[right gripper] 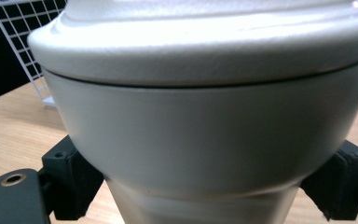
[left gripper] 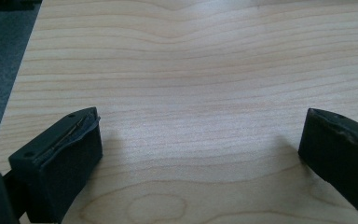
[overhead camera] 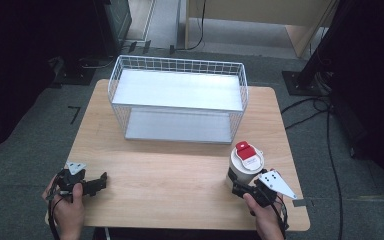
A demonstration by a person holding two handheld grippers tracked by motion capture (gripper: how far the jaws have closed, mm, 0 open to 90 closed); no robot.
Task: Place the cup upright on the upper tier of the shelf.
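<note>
My right gripper (overhead camera: 237,186) pinches the white cylindrical plastic container with a red flip lid (overhead camera: 246,164) at its lower body, near the pale wooden table's (overhead camera: 180,175) right front; my left gripper (overhead camera: 97,183) rests spread, empty; white wire-mesh two-tier basket (overhead camera: 178,100) empty; placement presumably remains.

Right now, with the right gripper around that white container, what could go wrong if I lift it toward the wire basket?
1. The right gripper holds the white container low on its narrow base, under the wider lidded top; it looks top-heavy and may tilt or slip.
2. The wire basket stands close behind it, so the container could catch the rim or mesh.
3. The left gripper rests open on the table, far off, so it can't steady a wobble quickly.
</note>
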